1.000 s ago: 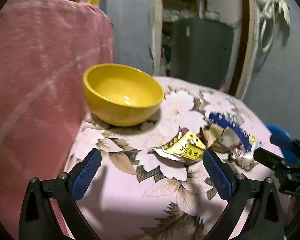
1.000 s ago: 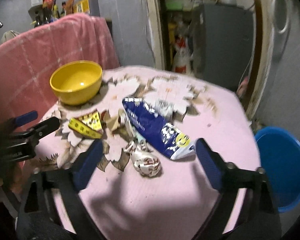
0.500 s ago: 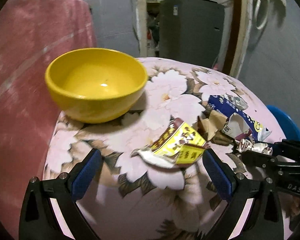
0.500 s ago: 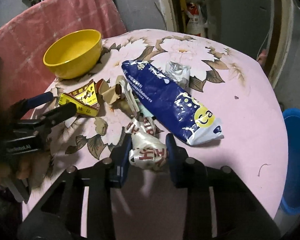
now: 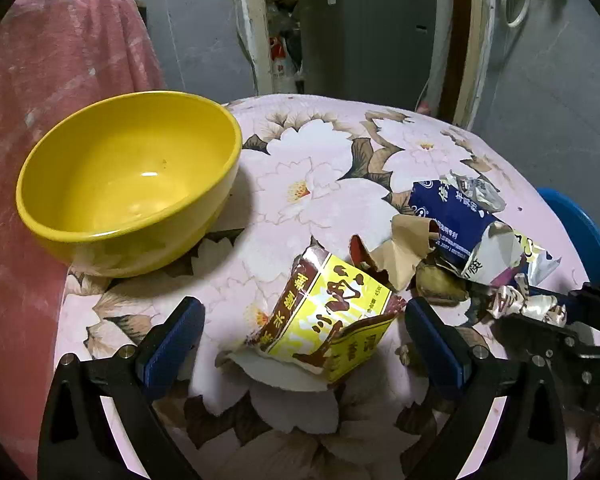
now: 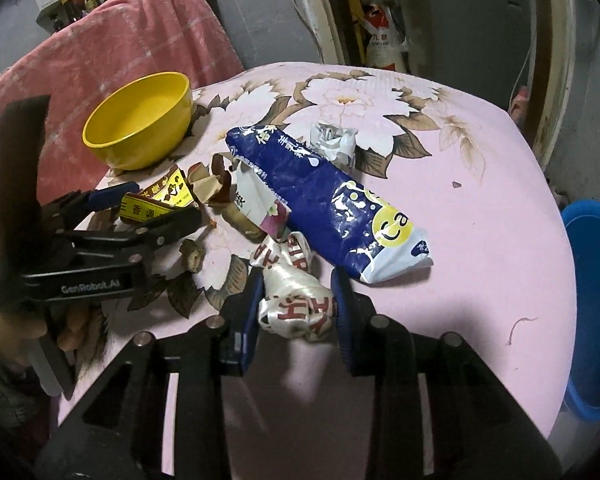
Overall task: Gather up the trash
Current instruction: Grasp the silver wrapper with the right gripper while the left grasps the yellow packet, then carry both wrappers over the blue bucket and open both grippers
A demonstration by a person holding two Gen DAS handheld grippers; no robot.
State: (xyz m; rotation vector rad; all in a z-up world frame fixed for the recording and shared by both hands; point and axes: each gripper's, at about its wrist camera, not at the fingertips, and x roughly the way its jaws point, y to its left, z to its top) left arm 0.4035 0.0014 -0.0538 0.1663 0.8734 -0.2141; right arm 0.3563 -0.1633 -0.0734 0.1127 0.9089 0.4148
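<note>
Right gripper [image 6: 296, 312] jaws pinch the crumpled white wrapper [image 6: 294, 304] just beside the blue bag [image 6: 324, 200]; left gripper [image 5: 300, 340] jaws spread around the yellow packet [image 5: 328, 320]

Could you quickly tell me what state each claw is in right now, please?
Left claw: open, straddling the yellow wrapper on the table, not gripping it.
Right claw: closed on the crumpled white-and-red wrapper.

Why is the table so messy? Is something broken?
Nothing looks broken. Torn, crumpled wrappers lie scattered on the flowered tablecloth: a yellow packet, a blue bag and brown scraps. The yellow bowl sits upright.
</note>
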